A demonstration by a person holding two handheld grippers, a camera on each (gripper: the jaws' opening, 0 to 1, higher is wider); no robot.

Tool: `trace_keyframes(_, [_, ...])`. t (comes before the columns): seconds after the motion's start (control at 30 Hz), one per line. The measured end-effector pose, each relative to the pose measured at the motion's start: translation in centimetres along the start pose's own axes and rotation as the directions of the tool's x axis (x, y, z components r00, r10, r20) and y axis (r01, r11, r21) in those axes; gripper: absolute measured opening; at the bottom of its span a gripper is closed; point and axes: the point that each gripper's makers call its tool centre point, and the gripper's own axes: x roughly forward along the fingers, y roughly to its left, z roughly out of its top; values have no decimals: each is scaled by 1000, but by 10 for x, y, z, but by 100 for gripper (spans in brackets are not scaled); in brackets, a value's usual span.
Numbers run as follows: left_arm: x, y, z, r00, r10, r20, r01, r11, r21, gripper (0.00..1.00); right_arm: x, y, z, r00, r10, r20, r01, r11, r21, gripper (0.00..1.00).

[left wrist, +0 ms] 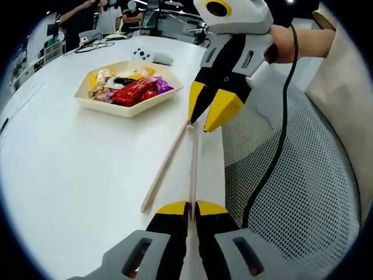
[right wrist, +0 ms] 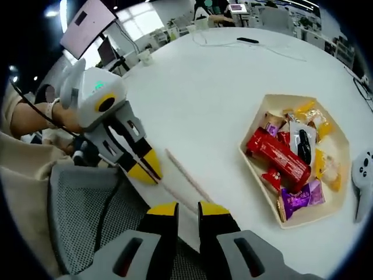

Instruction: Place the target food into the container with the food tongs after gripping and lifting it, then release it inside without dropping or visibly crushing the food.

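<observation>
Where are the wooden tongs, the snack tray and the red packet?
wooden tongs (left wrist: 166, 166), left gripper view, on the left arm's middle.
snack tray (right wrist: 247, 157), right gripper view, on its near rim.
red packet (right wrist: 278, 157), right gripper view, on its wrapper's middle.

Grey grippers (left wrist: 189, 210), yellow tips, black cable (left wrist: 280, 128)

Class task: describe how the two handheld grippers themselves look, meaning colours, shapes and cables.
Each gripper has black jaws with yellow tips on a grey frame. The right gripper has a white housing and a black cable trailing from it. The left gripper has a white housing with a green light.
</observation>
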Motion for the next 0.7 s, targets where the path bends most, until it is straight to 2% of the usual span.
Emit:
trace_keyframes(0.23, [-1,-5,-2,1000,-16,1,16,999,-49,4,-3,4,-4,1000,-1,9,1,1000,-4,12])
trace_keyframes(0.47, [-3,-7,-3,1000,-5,8,6,997,-75,8,-7,5,-5,1000,-5,24,5,1000,3,12])
trace_keyframes(0.7, [-7,-7,-10,1000,16,19,-14,994,-108,10,-11,6,-2,999,-7,39,8,1000,-7,12])
